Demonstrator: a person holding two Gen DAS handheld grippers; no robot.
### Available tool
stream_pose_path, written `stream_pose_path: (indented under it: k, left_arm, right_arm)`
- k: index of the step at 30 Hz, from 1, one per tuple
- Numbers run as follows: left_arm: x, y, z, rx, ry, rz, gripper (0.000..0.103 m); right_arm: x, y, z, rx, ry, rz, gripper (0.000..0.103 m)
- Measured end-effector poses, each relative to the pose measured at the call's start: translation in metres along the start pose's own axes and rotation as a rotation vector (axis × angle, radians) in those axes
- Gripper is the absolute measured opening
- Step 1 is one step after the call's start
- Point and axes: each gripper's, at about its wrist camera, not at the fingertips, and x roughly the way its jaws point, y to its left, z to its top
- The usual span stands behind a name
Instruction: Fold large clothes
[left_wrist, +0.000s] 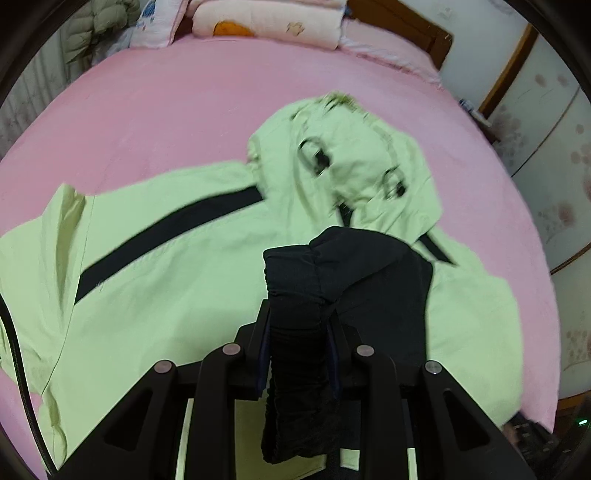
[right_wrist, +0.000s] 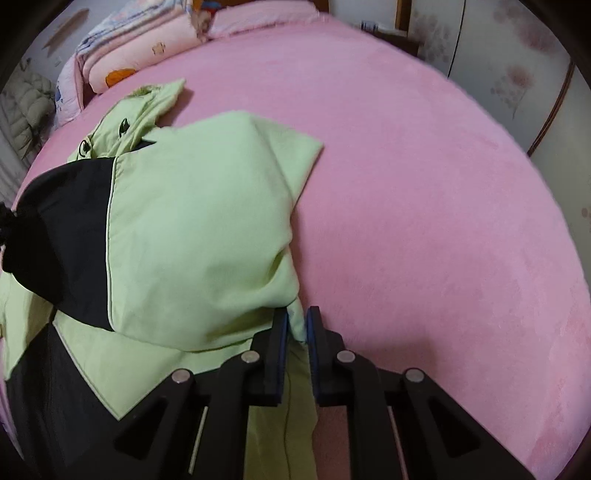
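Note:
A light green jacket (left_wrist: 177, 258) with black stripes and a hood (left_wrist: 354, 162) lies spread on the pink bed (left_wrist: 166, 110). My left gripper (left_wrist: 297, 314) is shut on the black cuff (left_wrist: 291, 280) of a sleeve and holds it above the jacket's body. In the right wrist view the jacket (right_wrist: 192, 229) lies at the left, its sleeve folded over the body. My right gripper (right_wrist: 296, 325) is shut on a green edge of the jacket near the bed surface (right_wrist: 424, 221).
Folded pink quilts and pillows (left_wrist: 266, 18) are stacked at the head of the bed, also in the right wrist view (right_wrist: 144, 48). A wooden headboard (left_wrist: 436, 40) and a floral wardrobe (left_wrist: 546, 155) stand at the right. A puffy coat (right_wrist: 29, 103) hangs at the left.

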Motion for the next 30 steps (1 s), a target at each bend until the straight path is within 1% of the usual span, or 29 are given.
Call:
stream_pose_path:
  k: [2,4,6,7,8,9,11,13,14,18,21,22,23,24,25,27,29,30]
  left_arm:
    - [0.006,0.01,0.001,-0.015,0.023,-0.002,0.024]
    - [0.01,0.018,0.002,-0.021,0.036,-0.002,0.024]
    - [0.013,0.024,0.002,-0.016,0.044,0.008,0.024]
    - [0.014,0.026,0.001,-0.014,0.048,0.012,0.024]
    - [0.015,0.028,0.001,-0.011,0.053,0.015,0.024]
    - [0.016,0.03,0.001,-0.008,0.057,0.017,0.025]
    - [0.019,0.033,0.001,0.004,0.064,0.018,0.025]
    - [0.021,0.033,0.001,0.02,0.071,0.015,0.025]
    - [0.023,0.033,0.001,0.027,0.076,0.012,0.025]
    - [0.028,0.036,0.0,0.029,0.096,-0.005,0.026]
    - [0.031,0.038,-0.002,0.027,0.102,-0.016,0.026]
    - [0.031,0.037,-0.002,0.028,0.1,-0.018,0.026]
    - [0.03,0.037,-0.003,0.028,0.097,-0.019,0.026]
    - [0.03,0.037,-0.003,0.029,0.093,-0.021,0.026]
    - [0.028,0.037,-0.004,0.03,0.091,-0.021,0.026]
    - [0.028,0.037,-0.004,0.043,0.085,-0.019,0.026]
    - [0.028,0.038,-0.005,0.061,0.083,-0.012,0.026]
    - [0.03,0.037,-0.005,0.071,0.081,-0.007,0.027]
  right_arm:
    - [-0.013,0.0,0.008,0.009,-0.027,0.032,0.013]
    - [-0.03,-0.002,0.02,0.036,-0.073,0.091,0.018]
    - [-0.036,-0.004,0.034,0.063,-0.094,0.129,0.043]
    - [-0.037,-0.006,0.044,0.078,-0.106,0.149,0.048]
    - [-0.035,-0.008,0.054,0.089,-0.113,0.151,0.051]
    - [-0.029,-0.009,0.066,0.098,-0.107,0.135,0.051]
    - [-0.01,-0.01,0.086,0.099,-0.068,0.117,0.051]
    - [0.017,-0.013,0.105,0.108,-0.032,0.121,0.051]
    - [0.034,-0.015,0.114,0.12,0.005,0.138,0.051]
    - [0.08,-0.025,0.13,0.203,0.106,0.178,0.051]
    - [0.097,-0.027,0.136,0.236,0.133,0.193,0.051]
    - [0.098,-0.027,0.137,0.238,0.13,0.204,0.048]
    - [0.097,-0.025,0.139,0.229,0.12,0.217,0.022]
    - [0.096,-0.02,0.142,0.188,0.12,0.21,0.004]
    - [0.092,-0.017,0.144,0.153,0.11,0.194,0.004]
    - [0.076,-0.003,0.147,0.035,0.031,0.138,0.003]
    - [0.065,0.008,0.149,-0.074,-0.034,0.106,0.003]
    - [0.064,0.011,0.149,-0.11,-0.052,0.091,0.003]
